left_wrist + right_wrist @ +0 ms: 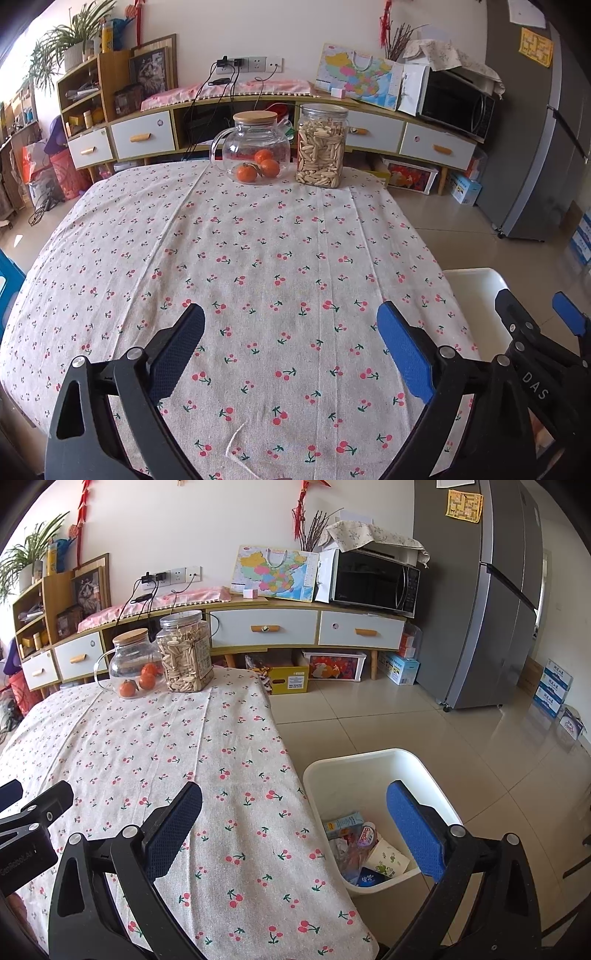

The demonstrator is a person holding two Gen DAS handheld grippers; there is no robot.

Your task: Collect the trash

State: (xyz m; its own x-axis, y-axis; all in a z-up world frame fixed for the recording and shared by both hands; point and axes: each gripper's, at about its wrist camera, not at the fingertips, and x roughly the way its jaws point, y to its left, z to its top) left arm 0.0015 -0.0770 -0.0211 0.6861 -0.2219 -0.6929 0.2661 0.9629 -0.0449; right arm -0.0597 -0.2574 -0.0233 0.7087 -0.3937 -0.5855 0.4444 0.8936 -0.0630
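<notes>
A white trash bin point(436, 775) stands on the floor beside the table's right edge; its rim also shows in the left wrist view point(476, 280). Inside lie a paper cup point(388, 856), a small carton point(341, 823) and wrappers point(364, 836). My right gripper point(295, 812) is open and empty, straddling the table edge and the bin. My left gripper point(291, 332) is open and empty, low over the cherry-print tablecloth point(258, 240). The right gripper's fingers point(513, 314) show at the left view's right edge.
At the table's far end stand a glass pitcher point(255, 147) with oranges point(246, 172) in front and a jar of snacks point(321, 147). Behind is a sideboard with drawers point(266, 631), a microwave point(373, 579) and a fridge point(491, 590). Boxes point(554, 686) sit on the floor.
</notes>
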